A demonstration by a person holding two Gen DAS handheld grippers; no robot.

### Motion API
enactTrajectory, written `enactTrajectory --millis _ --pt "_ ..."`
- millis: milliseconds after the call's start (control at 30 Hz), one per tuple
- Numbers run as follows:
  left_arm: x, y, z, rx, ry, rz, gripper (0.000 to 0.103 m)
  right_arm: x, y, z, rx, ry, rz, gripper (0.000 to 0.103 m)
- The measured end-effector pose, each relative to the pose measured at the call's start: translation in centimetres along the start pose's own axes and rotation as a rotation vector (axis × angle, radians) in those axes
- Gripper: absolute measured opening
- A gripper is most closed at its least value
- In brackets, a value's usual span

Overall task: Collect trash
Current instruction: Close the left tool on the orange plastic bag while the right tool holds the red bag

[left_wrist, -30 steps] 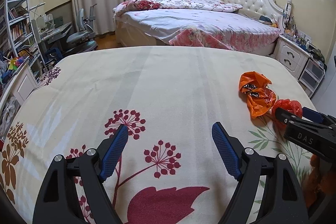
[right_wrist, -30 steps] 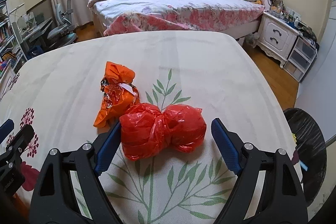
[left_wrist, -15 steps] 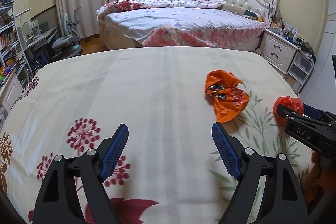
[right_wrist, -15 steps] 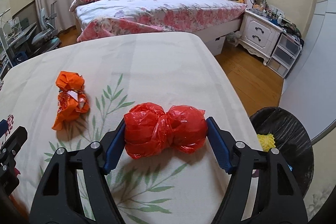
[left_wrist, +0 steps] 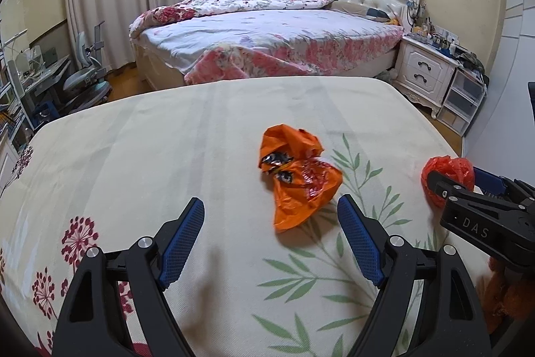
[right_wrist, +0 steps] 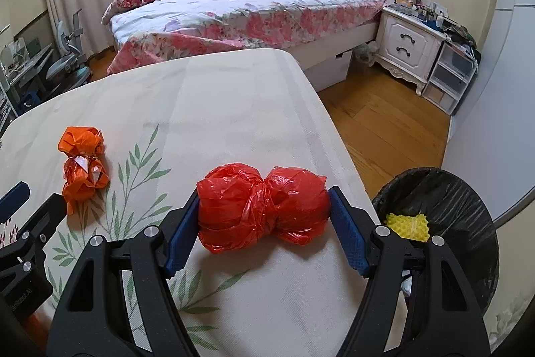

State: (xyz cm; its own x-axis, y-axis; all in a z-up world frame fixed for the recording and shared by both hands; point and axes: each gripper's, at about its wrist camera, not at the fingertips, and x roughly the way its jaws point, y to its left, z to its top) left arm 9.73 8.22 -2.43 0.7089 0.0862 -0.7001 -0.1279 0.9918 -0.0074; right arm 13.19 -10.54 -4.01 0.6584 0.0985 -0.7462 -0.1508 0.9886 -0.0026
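Note:
My right gripper (right_wrist: 264,209) is shut on a red plastic bag bundle (right_wrist: 262,206) and holds it just above the right edge of the floral-covered table (right_wrist: 234,109); the bundle also shows in the left wrist view (left_wrist: 448,176). An orange crumpled bag (left_wrist: 297,176) lies on the cloth, just ahead of my open, empty left gripper (left_wrist: 271,233). It also shows in the right wrist view (right_wrist: 82,166) at the left. A black-lined trash bin (right_wrist: 444,216) with a yellow piece (right_wrist: 408,223) inside stands on the floor right of the table.
A bed (right_wrist: 240,9) with floral bedding stands behind the table. A white nightstand (right_wrist: 411,46) and drawer unit (right_wrist: 451,76) are at the right wall. Wooden floor (right_wrist: 381,119) lies between table and wall. A desk and chair (left_wrist: 80,79) stand at the far left.
My right gripper closed on the red bundle and carried it right toward the table edge and the bin. My left gripper swung right, bringing the orange bag in front of it.

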Motion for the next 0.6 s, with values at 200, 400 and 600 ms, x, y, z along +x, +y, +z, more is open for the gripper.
enactTrajectory --millis 200,400,600 --pt "1.1 -1.0 0.9 0.018 0.003 0.007 0.079 0.7 0.0 0.6 -0.008 0.007 0.011 0.071" --pt "2.3 -1.4 1.8 0.014 0.015 0.011 0.079 1.4 -0.2 0.9 -0.006 0.031 0.03 0.071" --pt "3.9 -0.7 2.1 -0.029 0.086 0.022 0.079 1.7 0.2 0.8 -0.019 0.045 0.019 0.071"
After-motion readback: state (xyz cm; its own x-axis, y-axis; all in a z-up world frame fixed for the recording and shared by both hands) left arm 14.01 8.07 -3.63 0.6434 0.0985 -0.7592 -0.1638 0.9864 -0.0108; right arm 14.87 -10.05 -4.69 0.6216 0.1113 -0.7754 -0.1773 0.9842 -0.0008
